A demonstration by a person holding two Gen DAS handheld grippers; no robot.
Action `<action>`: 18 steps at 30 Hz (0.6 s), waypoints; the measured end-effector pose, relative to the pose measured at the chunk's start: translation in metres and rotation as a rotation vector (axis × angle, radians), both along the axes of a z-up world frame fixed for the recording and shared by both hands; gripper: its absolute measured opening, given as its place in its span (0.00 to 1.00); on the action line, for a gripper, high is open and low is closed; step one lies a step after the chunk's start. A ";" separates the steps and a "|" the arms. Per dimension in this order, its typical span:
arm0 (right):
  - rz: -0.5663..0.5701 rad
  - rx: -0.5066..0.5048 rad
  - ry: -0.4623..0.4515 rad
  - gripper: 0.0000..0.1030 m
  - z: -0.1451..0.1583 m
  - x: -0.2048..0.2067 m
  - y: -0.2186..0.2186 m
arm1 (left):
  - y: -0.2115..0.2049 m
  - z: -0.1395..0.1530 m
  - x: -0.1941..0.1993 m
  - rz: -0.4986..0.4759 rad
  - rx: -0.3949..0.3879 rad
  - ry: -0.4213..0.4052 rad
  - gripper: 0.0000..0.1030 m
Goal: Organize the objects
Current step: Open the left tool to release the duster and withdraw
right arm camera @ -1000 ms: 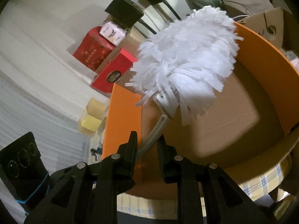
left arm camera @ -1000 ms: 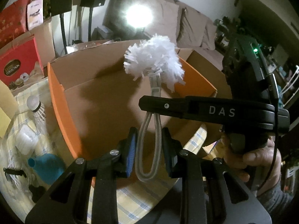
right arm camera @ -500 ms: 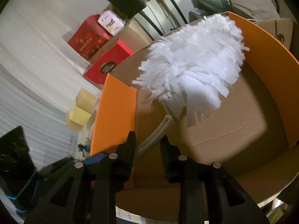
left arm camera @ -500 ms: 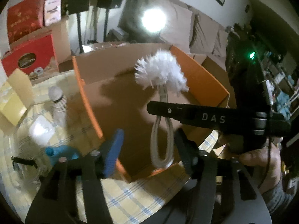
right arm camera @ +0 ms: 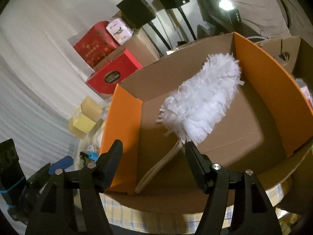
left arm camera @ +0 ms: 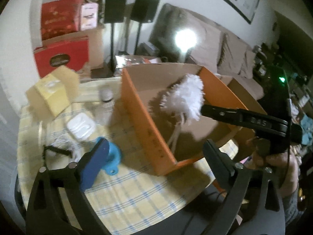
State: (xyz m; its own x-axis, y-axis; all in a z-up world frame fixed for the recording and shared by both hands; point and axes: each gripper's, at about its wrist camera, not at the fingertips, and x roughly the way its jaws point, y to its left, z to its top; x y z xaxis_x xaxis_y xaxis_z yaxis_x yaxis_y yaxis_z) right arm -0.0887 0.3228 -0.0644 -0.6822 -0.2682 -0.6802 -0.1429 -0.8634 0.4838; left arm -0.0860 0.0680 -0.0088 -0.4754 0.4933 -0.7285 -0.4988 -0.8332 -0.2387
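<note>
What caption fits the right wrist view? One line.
Open right claw over a white duster lying inside the orange box.

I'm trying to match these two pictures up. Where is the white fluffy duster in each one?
Left wrist view: the duster is right of centre, inside the orange box.
Right wrist view: the duster is at centre, inside the same box.
Shared landmark: the red box.

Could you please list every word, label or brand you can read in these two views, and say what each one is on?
"DAS", faint and blurred: on the black arm of the right gripper.
Round dark badge on the red box: lettering too blurred to read.
Pink-white pack: print too small to read.
Gold print on the red bag: illegible.
</note>
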 end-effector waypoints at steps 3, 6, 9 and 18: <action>0.011 0.024 0.013 0.67 0.004 0.002 -0.008 | -0.015 0.002 0.001 0.039 -0.006 0.012 0.98; 0.032 0.039 0.018 0.67 0.007 0.002 -0.016 | -0.028 0.002 0.000 0.068 -0.011 0.006 0.98; 0.053 0.055 0.021 0.68 0.010 0.000 -0.024 | -0.044 0.003 -0.001 0.110 -0.004 0.004 0.98; 0.164 0.135 0.059 0.79 0.033 -0.014 -0.055 | -0.115 0.014 -0.021 0.271 0.067 -0.016 0.98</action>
